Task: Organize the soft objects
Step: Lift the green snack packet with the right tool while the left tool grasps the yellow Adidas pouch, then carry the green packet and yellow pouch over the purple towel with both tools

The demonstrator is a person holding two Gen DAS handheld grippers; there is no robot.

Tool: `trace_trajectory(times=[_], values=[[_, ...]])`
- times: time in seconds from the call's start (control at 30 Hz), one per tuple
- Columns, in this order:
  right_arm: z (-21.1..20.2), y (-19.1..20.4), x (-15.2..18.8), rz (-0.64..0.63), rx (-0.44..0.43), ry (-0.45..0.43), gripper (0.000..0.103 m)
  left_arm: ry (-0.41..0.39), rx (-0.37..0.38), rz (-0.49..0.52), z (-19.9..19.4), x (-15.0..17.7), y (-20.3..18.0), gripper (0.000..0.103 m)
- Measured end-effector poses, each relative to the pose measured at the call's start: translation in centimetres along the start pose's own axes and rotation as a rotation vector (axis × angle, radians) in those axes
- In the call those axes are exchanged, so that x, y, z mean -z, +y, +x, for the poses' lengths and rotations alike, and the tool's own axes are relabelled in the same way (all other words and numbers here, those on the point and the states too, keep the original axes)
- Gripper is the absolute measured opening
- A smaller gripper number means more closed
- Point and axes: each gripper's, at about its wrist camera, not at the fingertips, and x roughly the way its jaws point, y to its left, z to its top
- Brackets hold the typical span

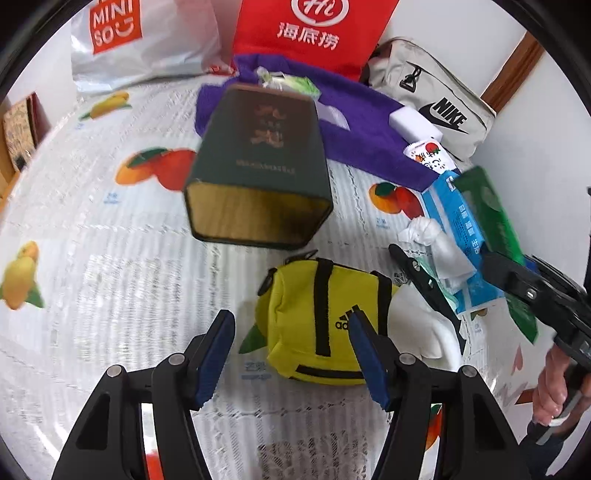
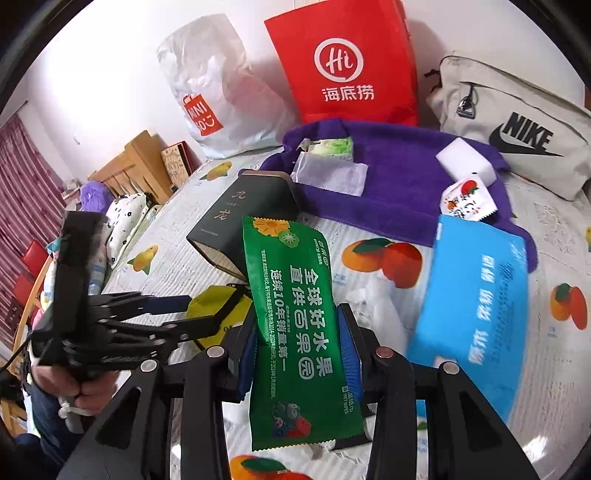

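The right gripper (image 2: 301,354) is pinching the green wet-wipes pack (image 2: 295,332) across its width above the table, a light, limp, slippery pack best held mid-body, while the left gripper (image 1: 291,350), fingers spread, is hovering over the soft yellow pouch (image 1: 321,325).

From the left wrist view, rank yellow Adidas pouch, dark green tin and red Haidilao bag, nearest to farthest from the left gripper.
1. Yellow Adidas pouch, just ahead of the left gripper, toward its right finger.
2. Dark green tin, mid-table.
3. Red Haidilao bag, at the back wall.
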Motion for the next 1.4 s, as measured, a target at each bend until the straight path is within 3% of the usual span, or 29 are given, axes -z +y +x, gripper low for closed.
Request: trace_trajectory(times=[0.1, 0.17, 0.27, 0.47, 0.67, 1.2, 1.4], values=[[-0.6, -0.2, 0.8, -0.003, 0.020, 0.000, 0.039, -0.023, -0.005, 0.020, 0.8, 0.1, -0.3, 0.055], [-1.0, -0.5, 1.3, -0.001, 0.032, 0.000, 0.039, -0.026, 0.028, 0.024, 1.1, 0.2, -0.4, 0.033], [-2.0, -1.2, 1.8, 0.022, 0.042, -0.016, 0.039, -0.031, 0.078, 0.009, 1.3, 0.3, -0.1, 0.024], [-3.1, -2.1, 2.1, 0.056, 0.052, -0.042, 0.039, -0.075, 0.070, 0.033, -0.8, 0.3, -0.3, 0.019], [-4.1, -2.3, 1.9, 0.065, 0.060, -0.057, 0.040, -0.156, 0.044, 0.064, -5.3, 0.0, -0.2, 0.014], [-6.3, -1.8, 0.7, 0.049, 0.075, -0.101, 0.040, -0.276, -0.029, 0.066, -11.1, -1.5, -0.4, 0.013], [-6.9, -2.3, -0.4, 0.058, 0.091, -0.119, 0.039, -0.296, -0.016, 0.066, -12.0, -2.6, -0.6, 0.013]])
